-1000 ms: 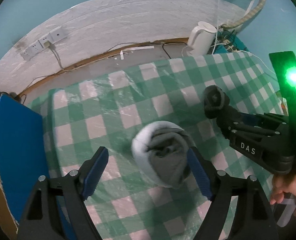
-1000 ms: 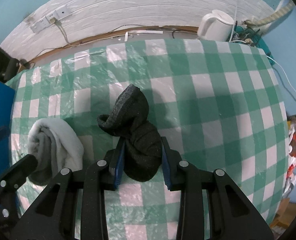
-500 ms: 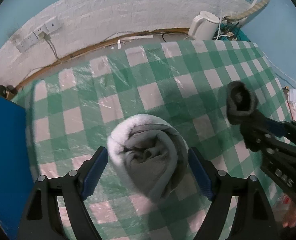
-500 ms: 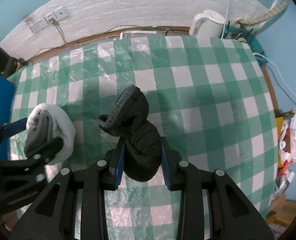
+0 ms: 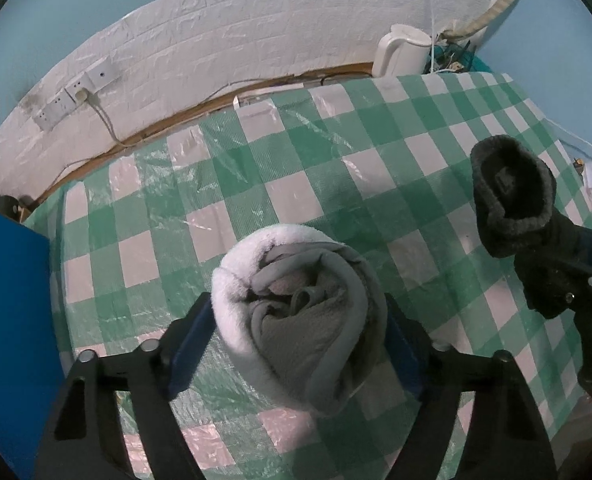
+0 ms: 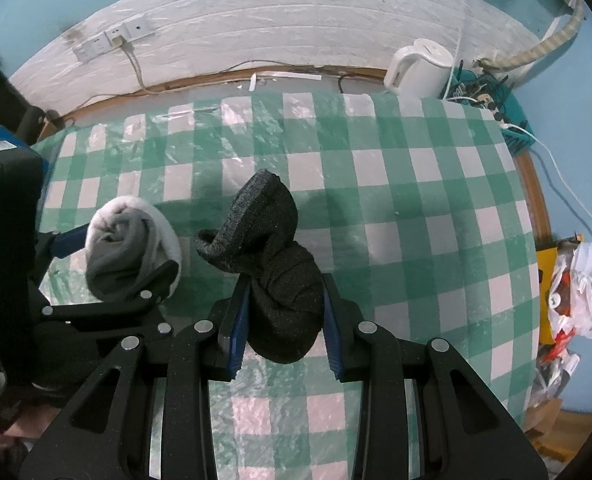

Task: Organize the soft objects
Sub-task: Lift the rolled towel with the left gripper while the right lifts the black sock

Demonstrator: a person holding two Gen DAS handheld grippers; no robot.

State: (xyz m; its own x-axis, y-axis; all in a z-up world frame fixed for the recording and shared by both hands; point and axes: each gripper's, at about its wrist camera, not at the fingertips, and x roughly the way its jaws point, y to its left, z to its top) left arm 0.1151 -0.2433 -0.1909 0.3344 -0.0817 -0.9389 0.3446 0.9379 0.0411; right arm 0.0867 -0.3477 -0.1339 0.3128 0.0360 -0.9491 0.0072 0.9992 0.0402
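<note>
A rolled grey and white sock bundle [image 5: 296, 320] lies on the green checked tablecloth [image 5: 296, 168]. My left gripper [image 5: 297, 300] points down over it. Its jaws are closing, and both blue pads [image 5: 192, 340] touch the bundle's sides. The right wrist view shows the same bundle [image 6: 132, 240] between the left gripper's fingers [image 6: 160, 280]. My right gripper [image 6: 286, 284] is shut on a dark grey sock ball [image 6: 272, 240] and holds it above the cloth. In the left wrist view that sock ball [image 5: 511, 200] hangs at the right.
A white kettle [image 6: 419, 68] stands at the table's far right corner, beside tangled cables. A blue box [image 5: 12, 300] sits off the table's left edge. Wall sockets [image 6: 112, 40] are on the white wall behind. Plastic bags [image 6: 575, 288] lie right of the table.
My left gripper sank around the grey and white bundle and its jaws narrowed onto it. My right gripper rose a little with the dark sock ball still in it.
</note>
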